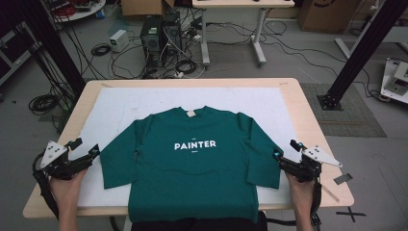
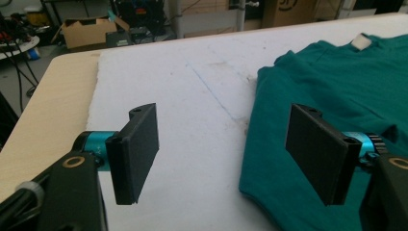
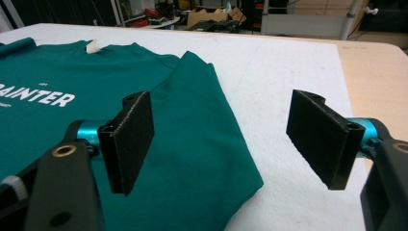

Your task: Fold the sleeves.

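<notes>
Green shirt (image 1: 192,168) spread flat, front up, on a white mat (image 1: 120,103) that covers most of a wooden table (image 1: 308,115). White word PAINTER across the chest, a pale label (image 1: 191,113) at the collar toward 12 o'clock in the high view, hem hanging off the table edge at 6 o'clock. Both sleeves folded down along the body, cuffs pointing to about 7 and 5 o'clock.

Left gripper (image 1: 84,149) held in the left hand (image 1: 65,185) at about 8 o'clock of the shirt, just beside the left sleeve and aimed at it. Jaws wide apart with nothing between them (seen plainly in the left gripper view, where bare mat lies in the gap (image 2: 221,149) and the sleeve edge runs under the right-hand jaw). Not touching the cloth, as far as can be told.

Right gripper (image 1: 286,149) held in the right hand (image 1: 300,190) at about 4 o'clock of the shirt, close to the right sleeve's cuff. Jaws likewise wide apart and holding nothing; in the right gripper view (image 3: 221,142) the cuff lies low between them, with mat beyond toward 1 o'clock.
</notes>
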### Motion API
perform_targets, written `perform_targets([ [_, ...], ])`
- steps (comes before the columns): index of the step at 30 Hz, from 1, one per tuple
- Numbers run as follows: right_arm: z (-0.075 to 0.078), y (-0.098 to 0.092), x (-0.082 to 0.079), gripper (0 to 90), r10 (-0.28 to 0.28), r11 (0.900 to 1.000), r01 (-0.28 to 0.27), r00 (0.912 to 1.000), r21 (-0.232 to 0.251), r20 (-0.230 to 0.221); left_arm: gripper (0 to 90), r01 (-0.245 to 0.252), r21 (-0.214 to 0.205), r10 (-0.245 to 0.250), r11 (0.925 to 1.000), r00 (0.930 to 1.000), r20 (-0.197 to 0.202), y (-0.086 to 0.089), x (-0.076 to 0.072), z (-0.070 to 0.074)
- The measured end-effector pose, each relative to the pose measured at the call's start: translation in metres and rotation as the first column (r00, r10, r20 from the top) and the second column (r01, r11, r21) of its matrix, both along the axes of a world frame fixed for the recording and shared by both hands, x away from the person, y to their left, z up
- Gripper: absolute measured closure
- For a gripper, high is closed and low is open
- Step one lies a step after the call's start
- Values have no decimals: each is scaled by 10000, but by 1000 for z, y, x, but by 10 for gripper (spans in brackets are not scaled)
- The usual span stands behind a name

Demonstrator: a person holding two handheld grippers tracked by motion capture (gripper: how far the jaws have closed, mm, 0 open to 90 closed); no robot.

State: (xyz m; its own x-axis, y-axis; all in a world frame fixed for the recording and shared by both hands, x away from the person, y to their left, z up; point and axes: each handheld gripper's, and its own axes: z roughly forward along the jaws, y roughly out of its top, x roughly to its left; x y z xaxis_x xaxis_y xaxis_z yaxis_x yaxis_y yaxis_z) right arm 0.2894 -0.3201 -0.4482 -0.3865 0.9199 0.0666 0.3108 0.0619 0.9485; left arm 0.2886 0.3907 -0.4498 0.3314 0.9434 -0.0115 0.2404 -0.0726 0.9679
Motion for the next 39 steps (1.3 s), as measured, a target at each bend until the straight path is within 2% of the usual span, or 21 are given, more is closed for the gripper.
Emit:
perform_targets([
  [2, 0, 1, 0, 253, 50, 9999, -48, 9999, -138, 151, 278, 32, -137, -32, 9999, 10000, -28, 2, 0, 0],
  [5, 0, 1, -1, 244, 28, 9999, -26, 9999, -124, 142, 278, 84, -190, -85, 9998, 9999, -55, 2, 0, 0],
  [11, 0, 1, -1, 237, 18, 9999, -16, 9999, -133, 166, 278, 31, -130, -31, 9999, 10000, -53, 1, 0, 0],
  [17, 0, 3, 0, 238, -79, 9992, 86, 9998, -391, 185, 281, -260, 101, 263, 9996, 9993, -259, -1, 2, 0],
  [20, 0, 3, 1, 239, -199, 9993, 198, 9998, -328, -18, 281, -315, -24, 314, 9995, 9990, -305, 0, 2, 0],
  [23, 0, 5, 2, 239, -188, 9986, 182, 9998, -489, -117, 282, -323, -208, 315, 9993, 9987, -390, 2, 3, 0],
  [26, 0, 6, 3, 239, -168, 9975, 159, 9998, -692, -120, 284, -275, -34, 274, 9996, 9991, -333, 0, 2, 0],
  [29, 0, 6, 2, 239, -180, 9975, 171, 9998, -688, -123, 298, -229, 187, 235, 9996, 9992, -310, -2, 2, 0],
  [34, 0, 5, 2, 239, -151, 9980, 144, 9998, -614, -114, 300, -394, 66, 397, 9992, 9975, -584, -1, 5, 0],
  [39, 0, 5, 2, 239, -113, 9985, 105, 9998, -542, -146, 302, -423, 210, 434, 9989, 9975, -553, -2, 4, 1],
])
